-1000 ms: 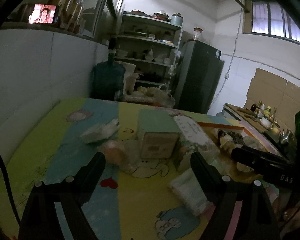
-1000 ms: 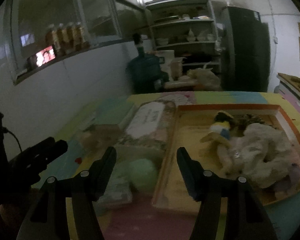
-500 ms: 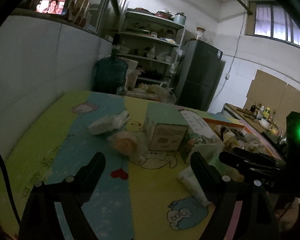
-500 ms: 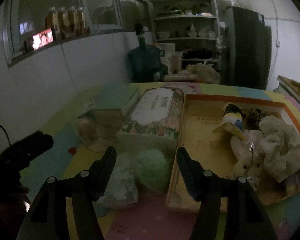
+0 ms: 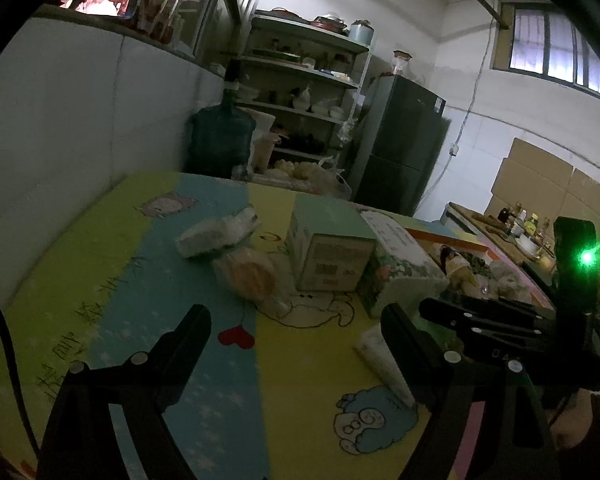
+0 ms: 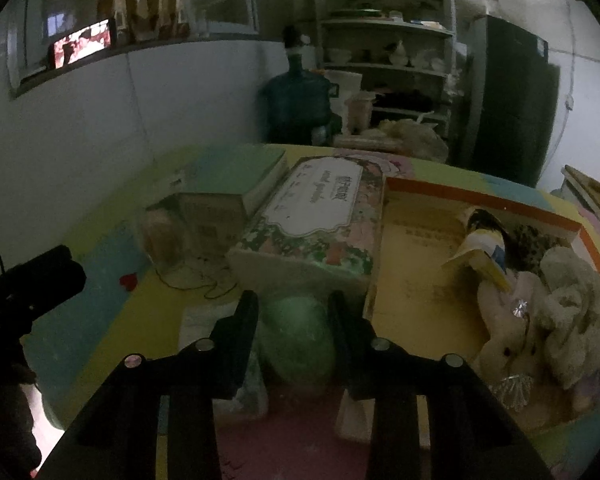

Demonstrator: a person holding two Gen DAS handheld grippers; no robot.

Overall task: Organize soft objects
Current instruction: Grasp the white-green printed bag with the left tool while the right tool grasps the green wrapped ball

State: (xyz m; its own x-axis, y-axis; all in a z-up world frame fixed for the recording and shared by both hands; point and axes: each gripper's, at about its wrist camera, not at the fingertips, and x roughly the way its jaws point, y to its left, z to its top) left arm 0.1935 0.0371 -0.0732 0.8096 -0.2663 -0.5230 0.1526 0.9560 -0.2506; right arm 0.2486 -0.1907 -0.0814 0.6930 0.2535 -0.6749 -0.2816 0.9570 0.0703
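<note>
In the right wrist view my right gripper [image 6: 294, 304] has its fingers closed against both sides of a soft green ball [image 6: 298, 338] lying on the mat beside the orange-rimmed tray [image 6: 480, 198]. The tray holds a plush rabbit [image 6: 512, 344], a fluffy cream cloth [image 6: 572, 312] and a small doll [image 6: 482, 246]. In the left wrist view my left gripper [image 5: 296, 322] is open and empty above the mat, short of a bagged peach-coloured soft item [image 5: 250, 274] and a white soft pack [image 5: 216, 232]. The right gripper also shows at that view's right edge [image 5: 500, 320].
A green box [image 5: 328, 248] and a floral tissue box [image 6: 320, 212] stand mid-mat between the loose items and the tray. A white tissue pack [image 5: 380, 360] lies under my right gripper. The wall runs along the left; shelves, water jug and fridge stand behind.
My right gripper moved forward and down onto the green ball, and its fingers narrowed from wide open to gripping it. My left gripper pulled back and rose a little, staying open.
</note>
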